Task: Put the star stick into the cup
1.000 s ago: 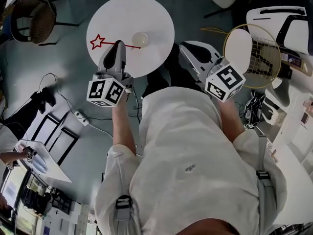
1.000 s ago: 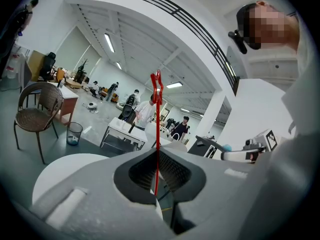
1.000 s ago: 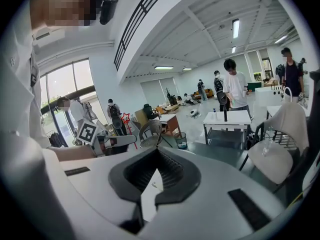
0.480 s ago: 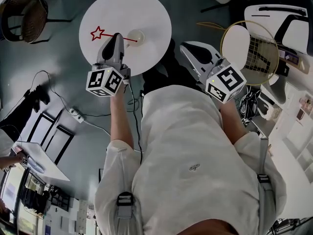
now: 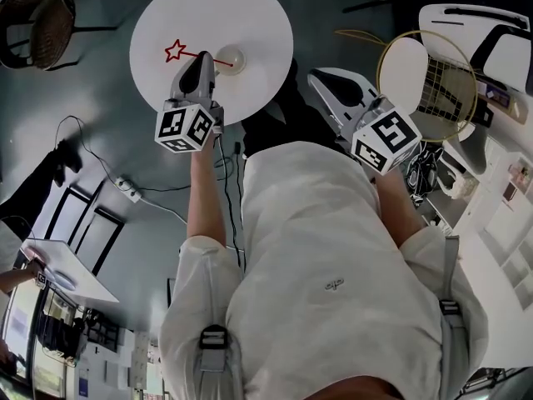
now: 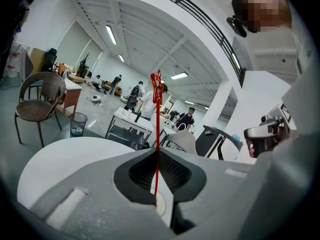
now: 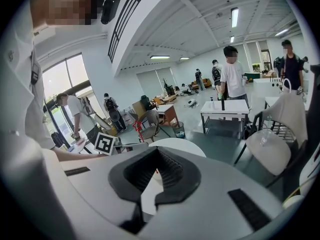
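On the round white table (image 5: 250, 7) stands a small pale cup (image 5: 231, 59). My left gripper (image 5: 200, 60) is just left of it, shut on the thin red star stick (image 5: 204, 57). The stick's star points left and its other end reaches the cup's rim. In the left gripper view the star stick (image 6: 156, 134) rises straight out of the closed left gripper (image 6: 156, 176) to its star at the top. My right gripper (image 5: 321, 80) hangs off the table's right edge, shut and empty. In the right gripper view the right gripper (image 7: 159, 156) faces the table (image 7: 177, 146), and the star (image 7: 136, 125) shows small behind it.
A badminton racket (image 5: 429, 77) and a white chair (image 5: 475, 32) are at the right. A wicker chair (image 5: 42, 23) stands far left, and cables with a power strip (image 5: 127, 192) lie on the floor. Several people stand about desks in the background.
My left gripper has crept slightly toward the cup with the stick, and the stick's plain end now lies at the cup. The right gripper has stayed put.
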Motion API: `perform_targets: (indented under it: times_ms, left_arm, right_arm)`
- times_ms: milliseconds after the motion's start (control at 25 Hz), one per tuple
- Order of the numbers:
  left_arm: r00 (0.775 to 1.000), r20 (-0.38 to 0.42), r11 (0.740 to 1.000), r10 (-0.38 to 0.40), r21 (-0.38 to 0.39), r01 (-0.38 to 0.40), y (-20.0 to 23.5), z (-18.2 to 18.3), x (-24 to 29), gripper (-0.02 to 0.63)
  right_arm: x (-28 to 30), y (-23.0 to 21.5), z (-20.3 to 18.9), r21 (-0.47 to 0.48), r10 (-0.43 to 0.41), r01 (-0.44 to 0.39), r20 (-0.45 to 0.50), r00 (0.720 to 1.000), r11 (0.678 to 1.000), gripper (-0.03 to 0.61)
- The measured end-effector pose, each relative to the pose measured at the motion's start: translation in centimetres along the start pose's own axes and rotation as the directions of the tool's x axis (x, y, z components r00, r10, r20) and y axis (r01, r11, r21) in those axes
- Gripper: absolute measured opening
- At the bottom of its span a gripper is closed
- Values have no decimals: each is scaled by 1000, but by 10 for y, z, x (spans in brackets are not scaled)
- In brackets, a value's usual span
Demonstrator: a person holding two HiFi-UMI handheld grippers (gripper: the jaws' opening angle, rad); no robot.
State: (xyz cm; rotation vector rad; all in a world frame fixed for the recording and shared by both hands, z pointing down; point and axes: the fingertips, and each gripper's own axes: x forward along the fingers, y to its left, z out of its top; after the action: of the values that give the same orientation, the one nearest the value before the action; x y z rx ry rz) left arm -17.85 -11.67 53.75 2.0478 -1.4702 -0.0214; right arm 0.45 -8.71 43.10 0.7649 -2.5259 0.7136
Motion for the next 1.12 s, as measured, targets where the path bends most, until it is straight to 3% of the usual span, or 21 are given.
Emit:
perform_targets:
  times_ms: [1120]
  left_arm:
    - [997, -83, 1000, 9, 18, -7, 9, -62, 13, 15]
  right_arm:
    - [-1, -4, -16, 22, -5, 6, -41, 999, 1000, 8]
